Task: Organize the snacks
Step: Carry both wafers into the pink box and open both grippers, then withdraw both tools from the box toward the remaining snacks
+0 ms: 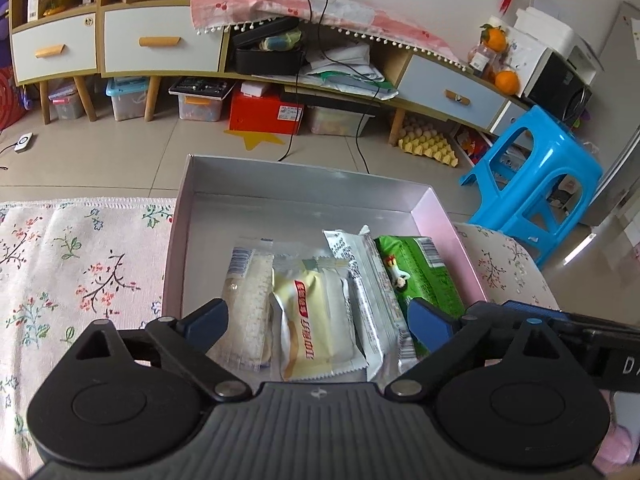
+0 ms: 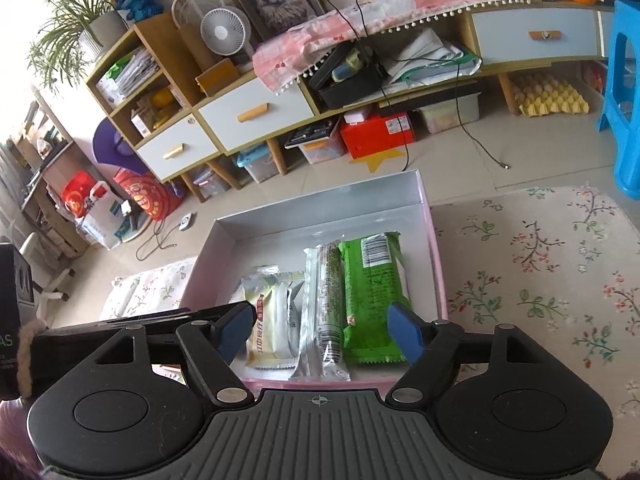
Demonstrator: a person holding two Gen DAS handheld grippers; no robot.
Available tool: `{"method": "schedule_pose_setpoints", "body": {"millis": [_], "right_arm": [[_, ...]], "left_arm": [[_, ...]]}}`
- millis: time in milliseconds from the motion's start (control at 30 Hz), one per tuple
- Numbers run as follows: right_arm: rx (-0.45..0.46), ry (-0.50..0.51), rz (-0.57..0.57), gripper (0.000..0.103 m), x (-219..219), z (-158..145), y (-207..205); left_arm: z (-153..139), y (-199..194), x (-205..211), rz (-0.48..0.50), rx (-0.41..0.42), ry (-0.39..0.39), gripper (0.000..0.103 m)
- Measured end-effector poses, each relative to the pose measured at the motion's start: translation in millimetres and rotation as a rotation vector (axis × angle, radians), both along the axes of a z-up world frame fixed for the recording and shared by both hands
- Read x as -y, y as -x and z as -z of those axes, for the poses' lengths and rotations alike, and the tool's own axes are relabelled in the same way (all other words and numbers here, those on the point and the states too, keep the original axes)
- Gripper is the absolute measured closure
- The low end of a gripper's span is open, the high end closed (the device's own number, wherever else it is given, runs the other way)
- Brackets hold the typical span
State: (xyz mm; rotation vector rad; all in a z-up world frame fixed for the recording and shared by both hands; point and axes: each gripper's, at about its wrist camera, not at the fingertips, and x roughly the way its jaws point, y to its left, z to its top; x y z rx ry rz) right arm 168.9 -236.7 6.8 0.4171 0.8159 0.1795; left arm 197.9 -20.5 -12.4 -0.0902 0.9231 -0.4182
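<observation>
Snacks lie side by side in the near half of a shallow box on a floral cloth: a clear rice-cake pack at the left wall, a yellow pack, a silver pack, and a green pack against the right wall. Left gripper and right gripper both hover above them, fingers spread wide, holding nothing.

**Floral counter with one open box**

A floral cloth covers the counter. Straight ahead of the left hand-held gripper a shallow pink box sits directly on the cloth, open at the top. Bare cloth spreads to that gripper's left, and a narrower strip shows beyond the box's right wall.
</observation>
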Motion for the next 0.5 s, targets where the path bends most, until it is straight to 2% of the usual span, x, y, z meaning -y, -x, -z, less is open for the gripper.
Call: {"method": "schedule_pose_setpoints", "body": {"millis": [167,500], "right_arm": [[0.005,0.005,0.010,0.019,9,-5,13],[0.024,0.074,-0.029,0.018,13,-17,48]], "left_arm": [[-4,11,2,0.008,0.005,-0.003,0.004],[-13,42,6,0.021,0.047,-0.023,0.002]]}}
